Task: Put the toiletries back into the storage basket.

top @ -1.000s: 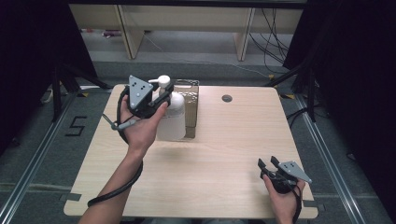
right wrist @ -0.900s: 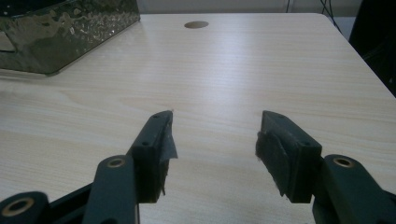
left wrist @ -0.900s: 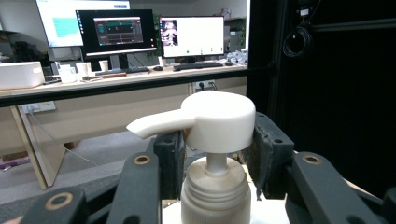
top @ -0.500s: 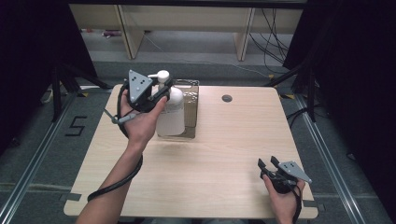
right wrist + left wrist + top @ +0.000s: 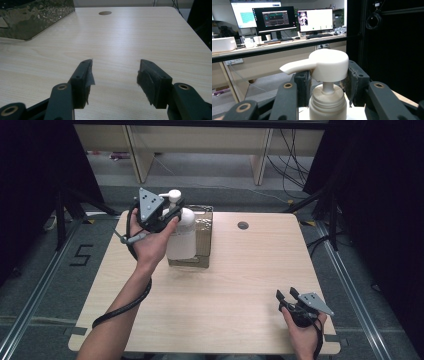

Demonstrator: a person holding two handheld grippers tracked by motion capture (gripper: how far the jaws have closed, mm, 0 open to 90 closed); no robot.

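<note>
Right gripper [image 5: 286,296]: nearest the person, at about 5 o'clock on the table [image 5: 240,285], resting low in the right hand [image 5: 300,322]. In the right gripper view its jaws stand spread with bare wood between them; nothing is pinched.

Table: pale wood; a small round hole [image 5: 243,225] sits near the far edge at about 1 o'clock.

Left hand [image 5: 150,242]: at about 10 o'clock, forearm coming in from the near left corner, a black cable [image 5: 125,305] trailing beneath it.

Left gripper [image 5: 172,215]: held in that hand, grey three-cornered plate [image 5: 148,204] on top. Its jaws pinch the pump bottle at the neck; in the left gripper view the pads [image 5: 303,85] sit on either side of the collar, just under the pump head [image 5: 325,65].

Pump bottle [image 5: 181,237]: white, at about 11 o'clock, held in the left gripper over the box. Long axis upright, roughly vertical, pump head at the top.

Nozzle [image 5: 295,68]: in the left gripper view it points to the left of that picture and a little downward; in the high view the pump head [image 5: 173,196] sticks out beyond the far side of the gripper.

Box [image 5: 202,240]: brown cardboard, open-topped, at about 11 to 12 o'clock, its long side running near to far. The bottle's lower body overlaps it in the high view; whether the base touches the box I cannot tell.

Beyond the table: pale shelving [image 5: 200,142] and loose cables on the floor in the high view; a desk with monitors [image 5: 277,18] in the left gripper view.
</note>
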